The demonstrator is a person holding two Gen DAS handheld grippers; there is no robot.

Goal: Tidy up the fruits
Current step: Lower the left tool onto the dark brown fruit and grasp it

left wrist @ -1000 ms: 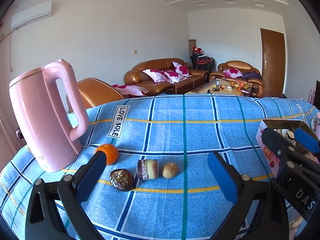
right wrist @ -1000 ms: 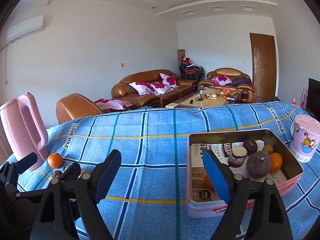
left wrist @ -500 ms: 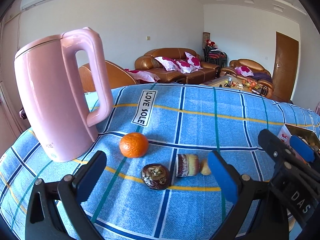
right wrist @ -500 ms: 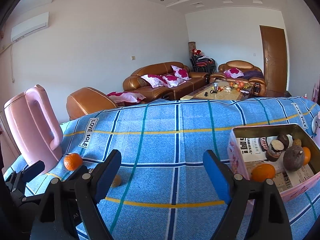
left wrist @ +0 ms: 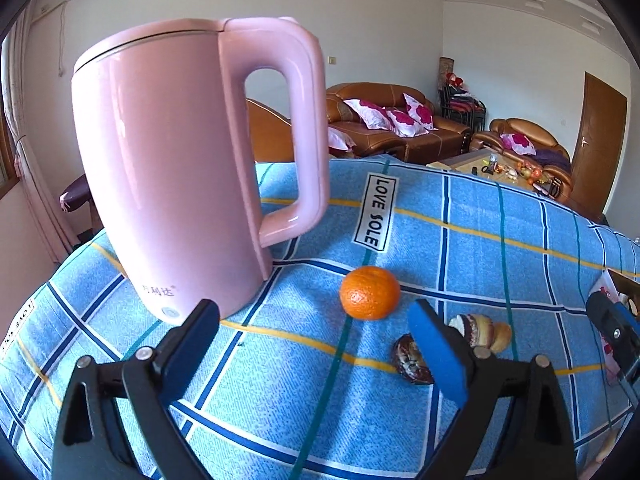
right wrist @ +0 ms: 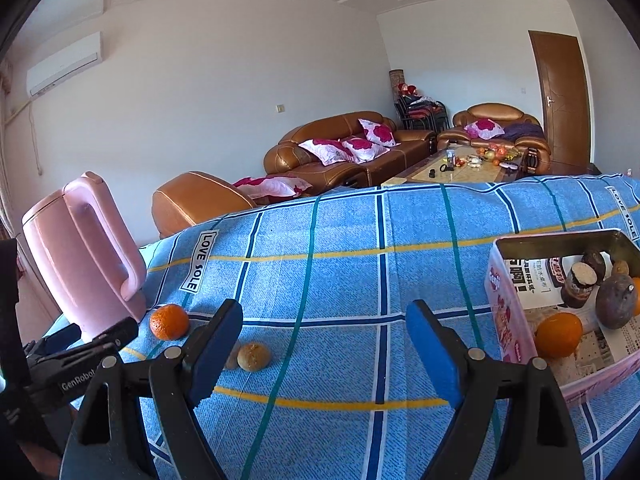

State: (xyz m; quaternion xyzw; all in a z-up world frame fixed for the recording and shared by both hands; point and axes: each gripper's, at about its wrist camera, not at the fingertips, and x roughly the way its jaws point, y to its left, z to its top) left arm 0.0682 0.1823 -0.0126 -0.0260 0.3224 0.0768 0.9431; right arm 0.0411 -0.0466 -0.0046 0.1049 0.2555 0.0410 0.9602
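An orange (left wrist: 370,292) lies on the blue checked cloth, just beyond the gap of my left gripper (left wrist: 314,320). Its jaws are closing with nothing between the pads. Behind its right finger lie a dark round fruit (left wrist: 406,360), a striped cut fruit (left wrist: 476,326) and a small tan fruit (left wrist: 503,338). My right gripper (right wrist: 324,316) hangs open over bare cloth. The pink tin box (right wrist: 498,284) at the right holds another orange (right wrist: 558,334) and several dark fruits (right wrist: 616,306). The loose orange (right wrist: 169,321), the tan fruit (right wrist: 253,357) and the left gripper (right wrist: 92,336) show at the lower left.
A tall pink kettle (left wrist: 180,168) stands close to the left of the orange, near the table's left edge. The right gripper (left wrist: 612,328) reaches in from the right of the left wrist view. Sofas and a coffee table stand beyond the table.
My left gripper has swung left toward the kettle and the orange, which now look much larger, and its jaws have narrowed a little. The right view turned left, so the box sits at its right edge.
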